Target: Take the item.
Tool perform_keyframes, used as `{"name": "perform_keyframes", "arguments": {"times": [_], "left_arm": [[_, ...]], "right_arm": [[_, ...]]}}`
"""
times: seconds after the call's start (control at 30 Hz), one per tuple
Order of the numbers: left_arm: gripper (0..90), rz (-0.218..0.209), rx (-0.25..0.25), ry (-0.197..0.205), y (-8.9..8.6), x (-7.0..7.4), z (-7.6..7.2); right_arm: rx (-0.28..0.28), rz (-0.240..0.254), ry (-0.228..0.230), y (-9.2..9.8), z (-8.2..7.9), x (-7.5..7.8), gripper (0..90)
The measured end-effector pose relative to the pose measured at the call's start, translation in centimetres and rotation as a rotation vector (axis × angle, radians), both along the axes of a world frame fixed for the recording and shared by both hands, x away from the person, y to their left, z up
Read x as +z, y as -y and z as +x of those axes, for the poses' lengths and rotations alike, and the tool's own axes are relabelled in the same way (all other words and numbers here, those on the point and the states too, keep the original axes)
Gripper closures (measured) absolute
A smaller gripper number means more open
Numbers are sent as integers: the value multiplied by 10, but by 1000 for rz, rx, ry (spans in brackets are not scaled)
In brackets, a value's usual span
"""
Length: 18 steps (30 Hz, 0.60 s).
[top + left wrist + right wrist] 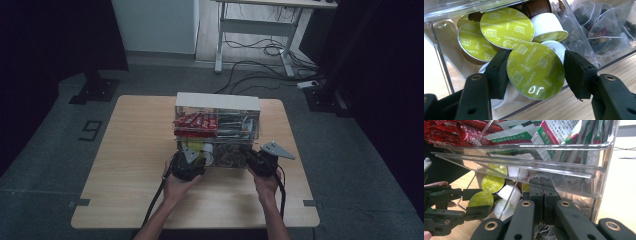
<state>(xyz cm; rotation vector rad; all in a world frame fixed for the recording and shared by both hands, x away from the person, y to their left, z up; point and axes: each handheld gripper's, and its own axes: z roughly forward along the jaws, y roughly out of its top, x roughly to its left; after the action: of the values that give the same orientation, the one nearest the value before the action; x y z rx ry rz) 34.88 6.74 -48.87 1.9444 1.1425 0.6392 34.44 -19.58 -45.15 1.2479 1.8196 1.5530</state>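
Two grippers work at the front of the clear acrylic organizer [217,107] on the wooden table [135,165]. We have the left gripper [535,71] clenched on a green-lidded coffee capsule [535,70], its black pads pressing the capsule's sides at the mouth of the lower left compartment, just in front of the other capsules [506,27] piled inside. In the high view that left gripper [192,160] sits at the organizer's lower left front. Beside that compartment lie mesh tea bags [604,27]. Our right gripper [542,192] stands with its jaws pressed together with nothing visible between them, its tips up against the organizer's lower front panel [574,187]. Above, the upper shelf holds red sachets [454,130] and green-and-white packets [549,132].
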Motion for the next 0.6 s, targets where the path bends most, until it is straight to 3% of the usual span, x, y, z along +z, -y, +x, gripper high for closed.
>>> {"name": "perform_keyframes", "arguments": {"times": [0.6], "left_arm": [[402, -60, -18, 55, -10, 17, -17]], "right_arm": [[2, 4, -3, 0, 0, 0, 880]]}}
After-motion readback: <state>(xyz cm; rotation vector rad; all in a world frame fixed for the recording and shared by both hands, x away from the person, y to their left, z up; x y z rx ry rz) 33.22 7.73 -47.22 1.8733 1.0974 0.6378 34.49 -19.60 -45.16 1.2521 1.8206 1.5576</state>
